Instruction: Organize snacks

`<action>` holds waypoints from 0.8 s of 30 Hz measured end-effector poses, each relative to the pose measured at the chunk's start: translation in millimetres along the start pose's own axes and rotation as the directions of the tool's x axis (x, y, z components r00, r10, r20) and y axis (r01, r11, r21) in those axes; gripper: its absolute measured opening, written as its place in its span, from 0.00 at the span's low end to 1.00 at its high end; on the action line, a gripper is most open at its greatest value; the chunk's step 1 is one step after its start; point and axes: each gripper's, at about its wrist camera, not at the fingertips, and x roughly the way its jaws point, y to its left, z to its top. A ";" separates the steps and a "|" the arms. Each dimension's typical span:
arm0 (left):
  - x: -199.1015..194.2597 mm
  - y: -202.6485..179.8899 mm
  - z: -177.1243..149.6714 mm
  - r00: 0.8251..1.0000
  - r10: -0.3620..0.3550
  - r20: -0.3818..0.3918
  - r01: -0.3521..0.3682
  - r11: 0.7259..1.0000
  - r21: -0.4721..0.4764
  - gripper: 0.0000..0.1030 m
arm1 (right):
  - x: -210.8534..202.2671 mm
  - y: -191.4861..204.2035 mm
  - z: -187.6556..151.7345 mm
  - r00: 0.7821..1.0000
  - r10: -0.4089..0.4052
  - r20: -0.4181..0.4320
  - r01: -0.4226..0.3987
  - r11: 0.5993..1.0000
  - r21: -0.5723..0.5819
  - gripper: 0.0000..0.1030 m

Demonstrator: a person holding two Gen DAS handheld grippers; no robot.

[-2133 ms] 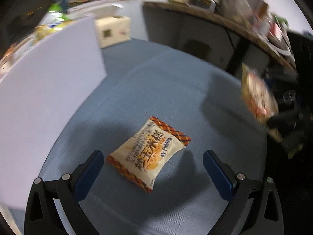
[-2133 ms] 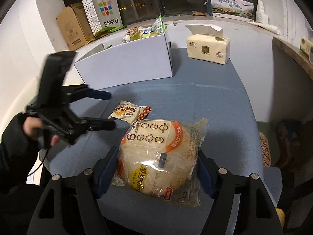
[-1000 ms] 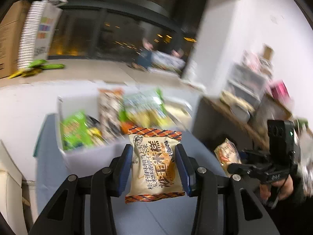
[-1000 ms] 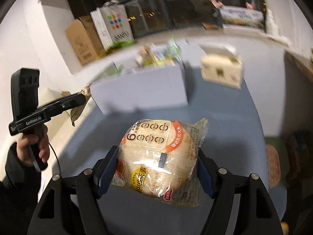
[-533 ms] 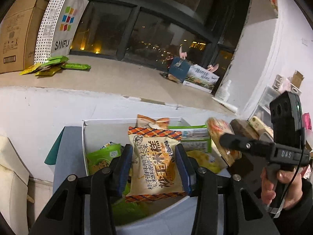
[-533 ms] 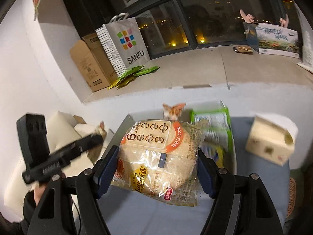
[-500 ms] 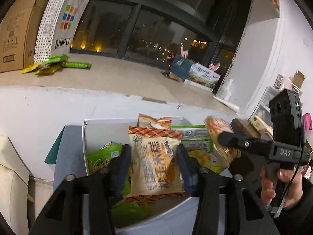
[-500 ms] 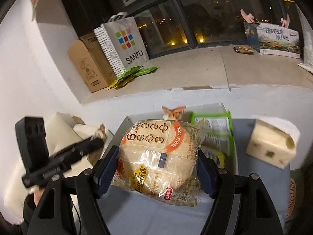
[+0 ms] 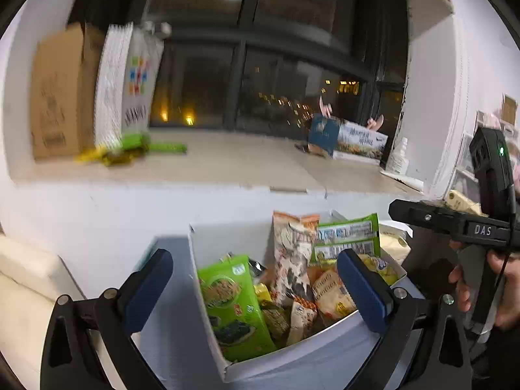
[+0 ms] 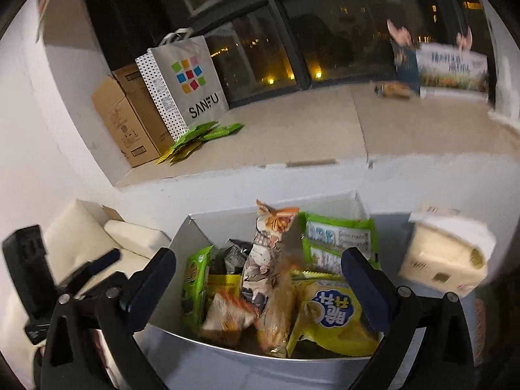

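A white cardboard box [image 9: 208, 279] [image 10: 195, 227] holds several snack packs. My left gripper [image 9: 255, 279] is open and empty, hovering over the box. My right gripper [image 10: 258, 284] is open and empty above the same box. In the left wrist view a green seaweed pack [image 9: 232, 305] leans at the left, and a small cream rice-cake pack [image 9: 302, 318] lies low among the others. In the right wrist view a blurred bread pack [image 10: 276, 315] stands inside the box beside a yellow pack [image 10: 334, 318]. The right gripper's handle [image 9: 455, 224] shows at the right of the left wrist view.
A tissue pack [image 10: 445, 256] sits right of the box on the blue-grey table [image 9: 308, 373]. A wide window sill [image 10: 292, 136] behind holds a SANFU bag [image 10: 185, 81] and cardboard boxes [image 10: 126, 120]. A cream sofa [image 10: 97, 234] is at the left.
Both grippers have opened over the box. The rice-cake pack left my left gripper and the bread pack left my right gripper; both now lie in the box.
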 end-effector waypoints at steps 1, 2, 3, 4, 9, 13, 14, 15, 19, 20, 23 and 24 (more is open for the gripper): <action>-10.7 -5.6 0.6 0.999 0.017 0.028 -0.018 1.000 0.019 1.00 | -8.2 8.8 0.1 0.999 -0.035 0.025 0.036 0.998 -0.046 1.00; -18.5 -9.6 1.4 0.999 0.027 0.047 -0.028 0.999 0.029 1.00 | -14.0 14.4 -0.1 0.997 -0.058 0.046 0.061 0.996 -0.071 1.00; -26.5 -13.5 2.1 0.997 0.037 0.060 -0.039 0.999 0.038 1.00 | -22.4 22.2 -0.6 0.993 -0.092 0.074 0.099 0.990 -0.102 1.00; -35.4 -16.9 2.2 0.996 0.044 0.073 -0.048 0.998 0.042 1.00 | -28.4 26.5 -0.8 0.989 -0.113 0.090 0.123 0.986 -0.117 1.00; -75.7 -27.5 -6.7 0.995 0.023 0.101 -0.026 0.999 0.037 1.00 | -65.1 44.4 -11.0 0.977 -0.135 0.168 0.158 0.979 -0.132 1.00; -103.7 -37.6 -17.8 0.994 0.053 0.093 -0.055 0.998 0.019 1.00 | -81.4 54.2 -29.0 0.979 -0.160 0.123 0.179 0.971 -0.162 1.00; -108.7 -40.2 -20.2 0.997 0.043 0.069 -0.043 0.999 0.010 1.00 | -90.2 55.6 -37.0 0.978 -0.161 0.130 0.182 0.969 -0.168 1.00; -112.8 -41.9 -21.9 0.998 0.028 0.052 -0.027 1.000 -0.005 1.00 | -97.8 56.0 -43.8 0.978 -0.158 0.137 0.180 0.969 -0.168 1.00; -134.2 -56.5 -33.1 0.999 -0.028 0.042 0.028 0.999 -0.014 1.00 | -127.4 55.3 -69.2 0.990 -0.078 0.120 0.096 0.983 -0.154 1.00; -140.3 -62.6 -36.5 0.999 -0.019 0.047 0.019 1.000 -0.002 1.00 | -138.3 53.7 -77.7 0.989 -0.061 0.131 0.079 0.987 -0.139 1.00; -156.2 -80.6 -47.7 0.998 -0.018 0.053 0.016 0.999 0.036 1.00 | -165.0 48.4 -98.7 0.988 -0.076 0.131 0.089 0.992 -0.094 1.00; -159.7 -84.8 -51.2 0.999 -0.018 0.047 0.017 0.999 0.033 1.00 | -174.6 46.9 -104.7 0.987 -0.078 0.138 0.090 0.992 -0.085 1.00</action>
